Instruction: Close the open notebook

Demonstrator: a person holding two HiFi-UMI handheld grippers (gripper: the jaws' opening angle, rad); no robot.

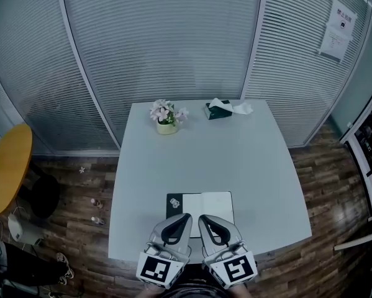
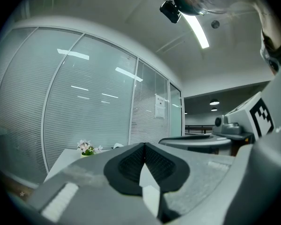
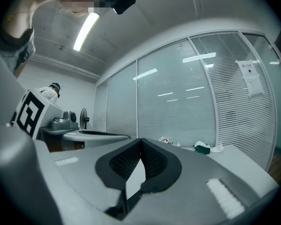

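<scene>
Notebook (image 1: 205, 203) lies open near closed, empty left hand-held gripper (image 1: 187, 217) and right hand-held gripper (image 1: 202, 218); flowers (image 1: 167, 113), tissue box (image 1: 218, 110) well beyond.

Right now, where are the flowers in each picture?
Head view: the flowers are just left of the middle, in the upper half.
Left gripper view: flowers low on the left, small.
Right gripper view: flowers tiny, just right of the middle.
Shared landmark: the paper sign on the glass wall, to their right in every view.
</scene>
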